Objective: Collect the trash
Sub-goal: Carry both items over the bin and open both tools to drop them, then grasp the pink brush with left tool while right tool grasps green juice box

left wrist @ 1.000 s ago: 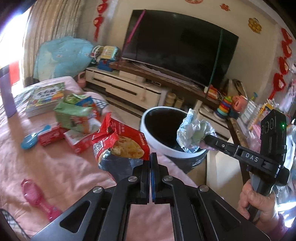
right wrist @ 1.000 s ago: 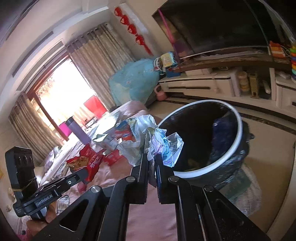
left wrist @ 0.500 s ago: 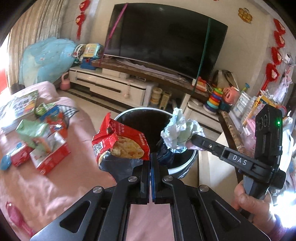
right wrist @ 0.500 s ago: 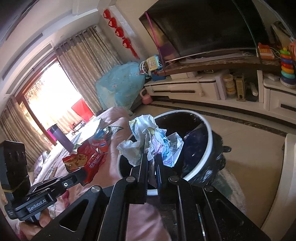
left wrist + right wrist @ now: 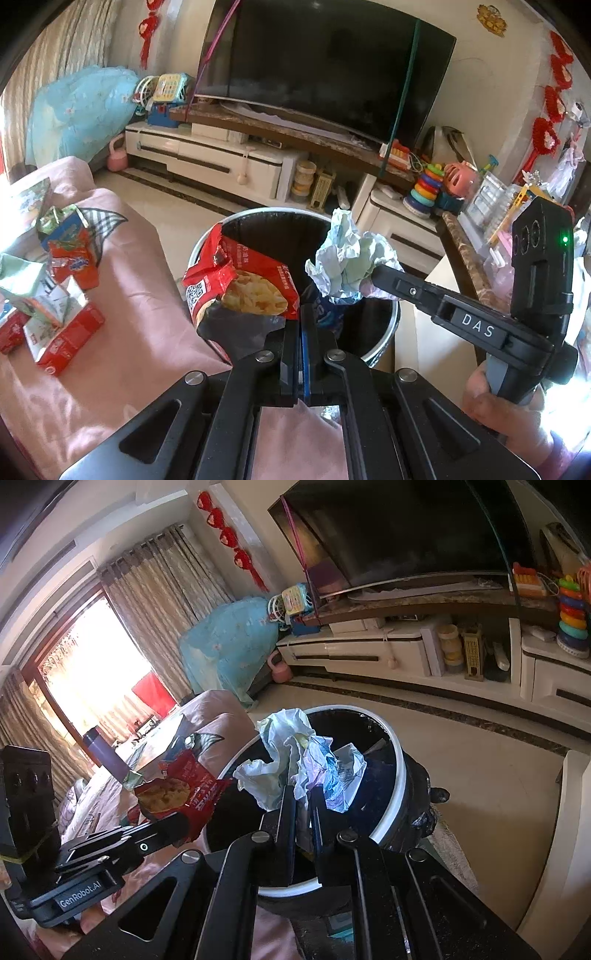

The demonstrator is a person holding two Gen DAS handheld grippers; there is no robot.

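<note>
My left gripper (image 5: 303, 325) is shut on a red snack bag (image 5: 236, 284) and holds it over the near rim of a round black bin with a white rim (image 5: 384, 343). The bag also shows in the right wrist view (image 5: 177, 790). My right gripper (image 5: 303, 794) is shut on a crumpled white wrapper (image 5: 299, 760) and holds it above the bin's open mouth (image 5: 400, 775). In the left wrist view the wrapper (image 5: 347, 258) hangs from the right gripper (image 5: 373, 277) over the bin.
A pink-covered table (image 5: 122, 295) at left carries several red and green packages (image 5: 62, 328). A TV stand (image 5: 221, 158) with toys runs along the back. A white cabinet (image 5: 569, 834) stands right of the bin. A purple bottle (image 5: 101, 753) stands on the table.
Both grippers have swung from the table toward the bin with their trash. The bag and the wrapper now hang over the bin's mouth, closer together.
</note>
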